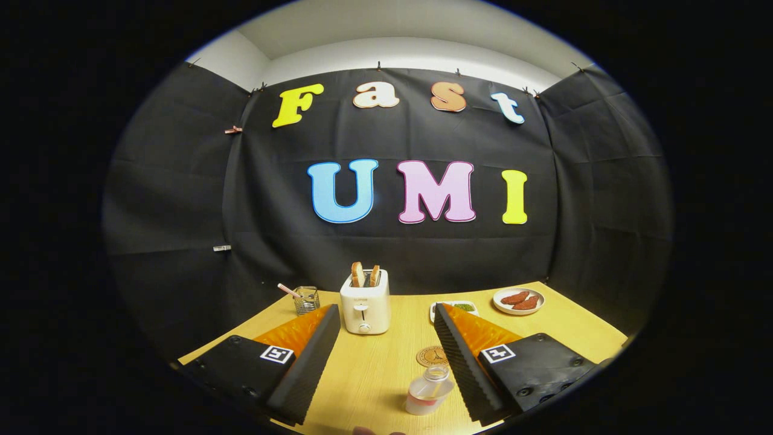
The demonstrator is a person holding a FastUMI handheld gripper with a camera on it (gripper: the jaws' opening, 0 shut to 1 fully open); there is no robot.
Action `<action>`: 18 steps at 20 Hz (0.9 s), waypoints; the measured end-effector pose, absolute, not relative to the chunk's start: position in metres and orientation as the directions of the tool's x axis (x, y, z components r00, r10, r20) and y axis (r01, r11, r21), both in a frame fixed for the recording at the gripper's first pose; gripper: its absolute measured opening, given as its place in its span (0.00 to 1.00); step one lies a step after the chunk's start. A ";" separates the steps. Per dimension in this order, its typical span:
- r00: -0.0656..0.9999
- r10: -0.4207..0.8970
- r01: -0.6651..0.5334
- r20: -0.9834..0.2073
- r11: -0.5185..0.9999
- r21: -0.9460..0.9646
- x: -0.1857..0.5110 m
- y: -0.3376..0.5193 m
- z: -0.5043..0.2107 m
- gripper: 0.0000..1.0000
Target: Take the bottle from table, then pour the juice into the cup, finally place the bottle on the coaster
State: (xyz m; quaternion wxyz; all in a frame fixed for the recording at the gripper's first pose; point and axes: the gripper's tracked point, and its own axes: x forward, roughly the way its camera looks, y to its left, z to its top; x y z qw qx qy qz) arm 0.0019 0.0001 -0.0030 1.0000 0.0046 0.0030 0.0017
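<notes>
Fingers of the gripper [386,362] stand wide apart, gripping nothing; the bottle [427,391] stands between them, beside one finger, which partly hides the coaster [430,356]. Beyond: toaster [365,304], cup [307,299], half-hidden dish [460,306].

The bottle [427,389] stands upright on the wooden table, a small clear one with a wide neck, no cap showing, and a low band of reddish juice at its base. It sits near, between the two spread fingers and closer to the right one. Just beyond it lies the coaster [431,356], round, flat and brown, partly tucked behind the right finger. Far left stands the glass cup [307,299], a straw leaning out.
</notes>
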 end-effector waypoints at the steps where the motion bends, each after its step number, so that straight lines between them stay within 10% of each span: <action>1: 1.000 0.004 -0.004 -0.007 1.000 0.012 0.002 0.001 -0.003 0.96; 18: 0.998 -0.037 0.038 0.048 0.999 -0.023 0.004 -0.025 -0.029 0.96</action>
